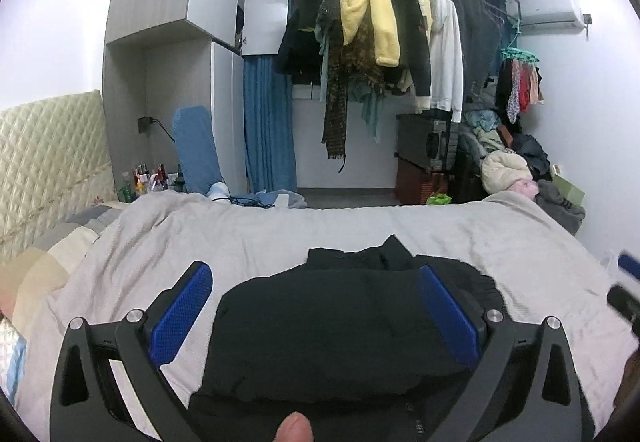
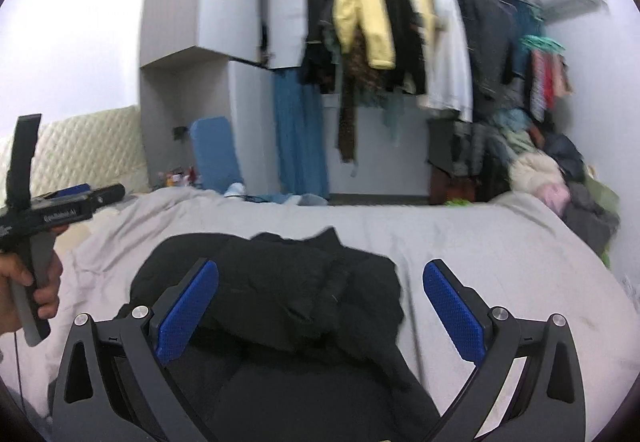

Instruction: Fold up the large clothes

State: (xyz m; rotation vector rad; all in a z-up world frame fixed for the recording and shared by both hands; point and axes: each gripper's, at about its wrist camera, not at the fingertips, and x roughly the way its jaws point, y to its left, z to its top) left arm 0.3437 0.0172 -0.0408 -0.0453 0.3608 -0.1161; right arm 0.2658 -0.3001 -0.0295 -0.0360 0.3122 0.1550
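A black garment (image 1: 320, 318) lies folded in a thick bundle on the bed's grey cover (image 1: 248, 230). My left gripper (image 1: 314, 268) hovers over its near side, open wide. Its blue pads (image 1: 184, 306) stand on either side of the bundle without touching it. My right gripper (image 2: 320, 264) is open too, above the garment (image 2: 280, 282), whose right part is rumpled. In the right wrist view, a hand (image 2: 36, 282) holds the left gripper (image 2: 114, 193) at the far left. The right gripper's blurred tip (image 1: 628, 274) shows at the left view's right edge.
A rack of hanging clothes (image 1: 384, 42) runs along the far wall. A pile of clothes (image 1: 508, 162) lies at the right, beyond the bed. At the left are a quilted headboard (image 1: 48, 146) and small bottles (image 1: 148, 178). A blue padded board (image 1: 196, 150) leans by the wardrobe.
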